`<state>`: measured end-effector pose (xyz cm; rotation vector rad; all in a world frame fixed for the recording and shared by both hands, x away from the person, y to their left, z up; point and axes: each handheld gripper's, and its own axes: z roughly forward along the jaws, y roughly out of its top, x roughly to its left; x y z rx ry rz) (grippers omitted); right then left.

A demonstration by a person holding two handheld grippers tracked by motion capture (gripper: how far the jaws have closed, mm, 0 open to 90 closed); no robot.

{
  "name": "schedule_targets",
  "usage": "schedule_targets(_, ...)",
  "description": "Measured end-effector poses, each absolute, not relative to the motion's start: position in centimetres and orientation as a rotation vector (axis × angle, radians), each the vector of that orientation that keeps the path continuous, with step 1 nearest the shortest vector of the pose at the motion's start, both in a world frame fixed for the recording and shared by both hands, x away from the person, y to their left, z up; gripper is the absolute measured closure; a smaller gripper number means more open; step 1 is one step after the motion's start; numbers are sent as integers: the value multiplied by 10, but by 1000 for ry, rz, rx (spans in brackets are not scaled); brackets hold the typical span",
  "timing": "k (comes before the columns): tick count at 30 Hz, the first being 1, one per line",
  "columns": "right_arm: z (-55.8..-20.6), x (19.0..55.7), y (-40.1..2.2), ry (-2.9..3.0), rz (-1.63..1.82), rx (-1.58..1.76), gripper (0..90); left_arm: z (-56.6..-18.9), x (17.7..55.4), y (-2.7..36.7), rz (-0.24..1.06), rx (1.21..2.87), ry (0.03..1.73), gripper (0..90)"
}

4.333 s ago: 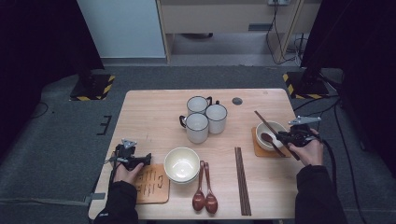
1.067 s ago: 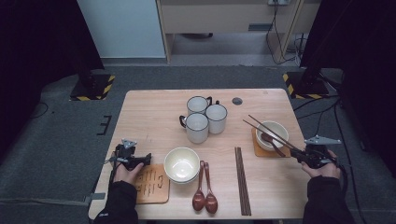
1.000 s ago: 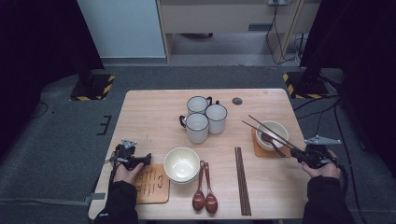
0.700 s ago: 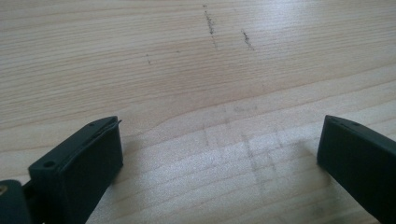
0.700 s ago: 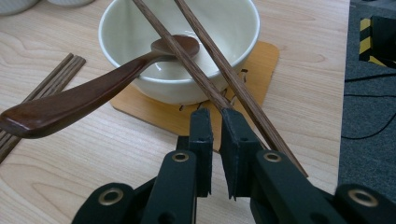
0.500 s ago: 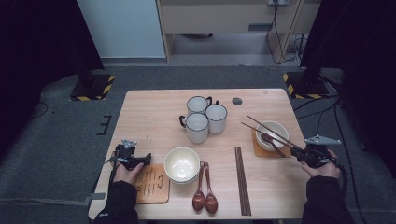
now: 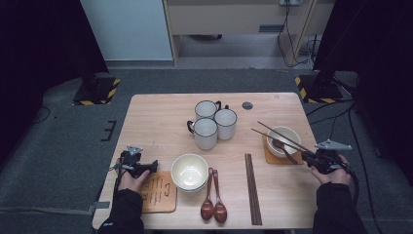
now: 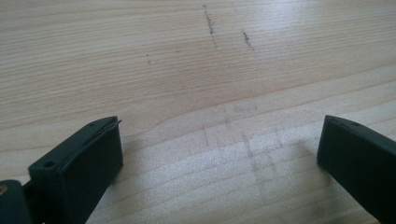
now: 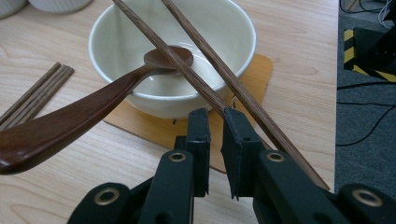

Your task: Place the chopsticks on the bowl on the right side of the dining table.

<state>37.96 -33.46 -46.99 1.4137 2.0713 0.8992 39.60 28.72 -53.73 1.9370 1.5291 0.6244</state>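
My right gripper [image 7: 305,156] [image 9: 216,114] sits at the table's right edge, its jaws nearly together. One wooden chopstick [image 9: 187,77] runs into the narrow gap between them. The second chopstick [image 9: 243,93] passes along the outside of the right jaw. The pair of chopsticks [image 7: 277,137] slants up and leftward over a white bowl [image 7: 284,139] [image 9: 173,56] on a brown coaster [image 7: 269,157] [image 9: 252,74]. A dark wooden spoon [image 9: 84,112] leans in that bowl, handle toward me. My left gripper [image 7: 155,166] [image 8: 219,140] rests at the front left, open wide over bare wood.
Three white mugs [image 7: 214,124] cluster at the table's middle back. Nearer the front are a cream bowl [image 7: 190,171], two wooden spoons [image 7: 213,207], another chopstick pair [image 7: 252,187] and a wooden mat [image 7: 158,192] beside my left hand. A small dark disc [image 7: 247,105] lies near the far edge.
Since the earliest frame my right gripper has drawn back from the bowl toward the right front, taking the chopsticks along. Over the last second the chopstick tips spread slightly; the left gripper is still.
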Motion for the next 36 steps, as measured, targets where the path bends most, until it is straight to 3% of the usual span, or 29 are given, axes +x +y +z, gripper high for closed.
schedule_targets(13,-470,381,-335,2057,913,1417,789,-537,396,287,624,1937,1529,0)
schedule_targets(36,-435,398,-320,1975,1124,1321,693,-537,396,287,624,1937,1529,0)
